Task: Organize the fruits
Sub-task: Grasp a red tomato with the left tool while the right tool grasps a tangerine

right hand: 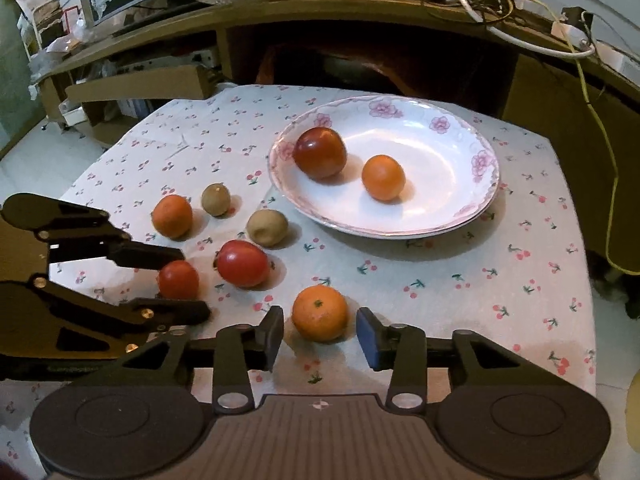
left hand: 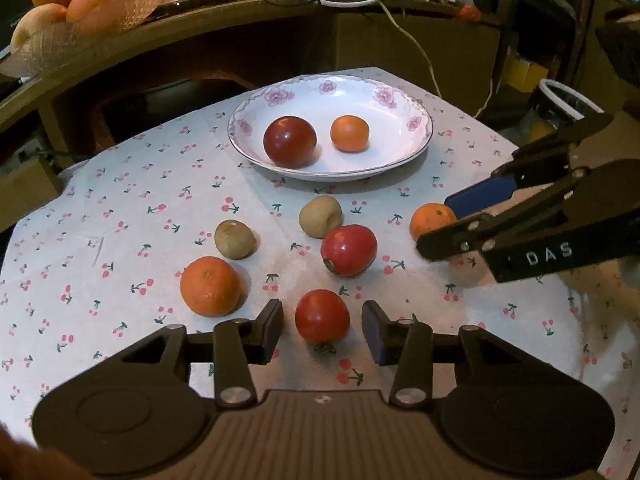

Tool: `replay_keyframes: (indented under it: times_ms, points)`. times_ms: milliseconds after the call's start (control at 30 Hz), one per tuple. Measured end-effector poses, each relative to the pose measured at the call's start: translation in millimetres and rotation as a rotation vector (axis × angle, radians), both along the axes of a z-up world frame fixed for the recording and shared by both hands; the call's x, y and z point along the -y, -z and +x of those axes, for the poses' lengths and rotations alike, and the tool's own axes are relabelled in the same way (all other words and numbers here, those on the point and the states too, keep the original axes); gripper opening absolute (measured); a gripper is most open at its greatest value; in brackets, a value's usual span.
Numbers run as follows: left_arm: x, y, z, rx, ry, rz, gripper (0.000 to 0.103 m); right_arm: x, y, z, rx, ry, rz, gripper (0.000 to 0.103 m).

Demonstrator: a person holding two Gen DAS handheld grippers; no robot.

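Fingers of both grippers stand apart: left point(left hand: 322, 330) straddles a tomato point(left hand: 322, 316), right point(right hand: 320, 330) an orange point(right hand: 319, 312), plate point(right hand: 486, 196) at 12 o'clock.

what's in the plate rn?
Inside the plate: a dark red tomato toward its left and a small orange to its right, apart. The plate surface directly beneath each fruit is covered. Six fruits remain on the tablecloth.

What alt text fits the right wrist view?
The open right claw frames an orange on a cherry-print tablecloth. Beyond, a flowered plate holds a dark red fruit and a small orange.
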State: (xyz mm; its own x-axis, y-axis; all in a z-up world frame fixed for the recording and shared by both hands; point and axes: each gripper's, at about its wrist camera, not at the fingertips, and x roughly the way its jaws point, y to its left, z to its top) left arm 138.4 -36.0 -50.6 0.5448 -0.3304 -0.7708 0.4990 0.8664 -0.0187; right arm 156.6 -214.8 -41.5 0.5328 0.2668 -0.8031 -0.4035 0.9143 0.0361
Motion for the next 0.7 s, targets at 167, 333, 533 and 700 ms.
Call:
replay_keyframes:
  times_ms: [167, 333, 533, 700]
  points:
    - [-2.6, 0.7, 0.4, -0.001, -0.003, 0.003, 0.053, 2.8, 1.2, 2.8, 0.000, 0.013, 0.015, 0.047]
    - [-3.6, 0.9, -0.7, 0.003, -0.005, 0.001, 0.053, 1.0, 2.5, 0.6, 0.005, 0.003, 0.016, 0.048]
    - [-2.2, 0.1, -3.8, -0.007, 0.004, -0.023, 0.039, -0.1, 2.1, -1.3, 0.011, -0.005, 0.001, 0.040]
    - [-2.7, -1.5, -3.2, -0.014, -0.003, -0.025, 0.033, -3.0, 0.7, -1.2, 0.005, 0.001, -0.001, 0.031]
